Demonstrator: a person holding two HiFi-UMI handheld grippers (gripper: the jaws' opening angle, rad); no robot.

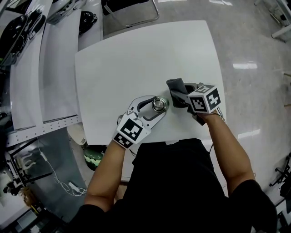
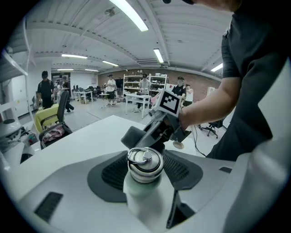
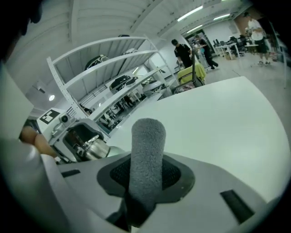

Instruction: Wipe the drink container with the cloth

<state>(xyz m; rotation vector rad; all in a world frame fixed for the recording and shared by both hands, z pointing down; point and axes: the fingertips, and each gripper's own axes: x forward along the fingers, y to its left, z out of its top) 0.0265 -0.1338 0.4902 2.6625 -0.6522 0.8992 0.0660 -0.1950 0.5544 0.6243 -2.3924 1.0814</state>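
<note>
A pale drink bottle (image 2: 142,179) with a steel lid and ring (image 1: 159,103) stands upright on the white table (image 1: 136,59). My left gripper (image 1: 157,103) is shut on the bottle, its dark pads pressed on both sides just below the lid. My right gripper (image 1: 181,94) is shut on a folded grey cloth (image 3: 145,159), which sticks up between its jaws. In the head view the cloth (image 1: 176,87) sits just right of the bottle; whether it touches the bottle I cannot tell. From the right gripper view the bottle (image 3: 94,148) shows at the left.
The table's near edge runs just below both grippers. White shelving (image 1: 45,68) with dark gear lies left of the table. A chair (image 1: 132,11) stands beyond the far edge. People stand in the far background.
</note>
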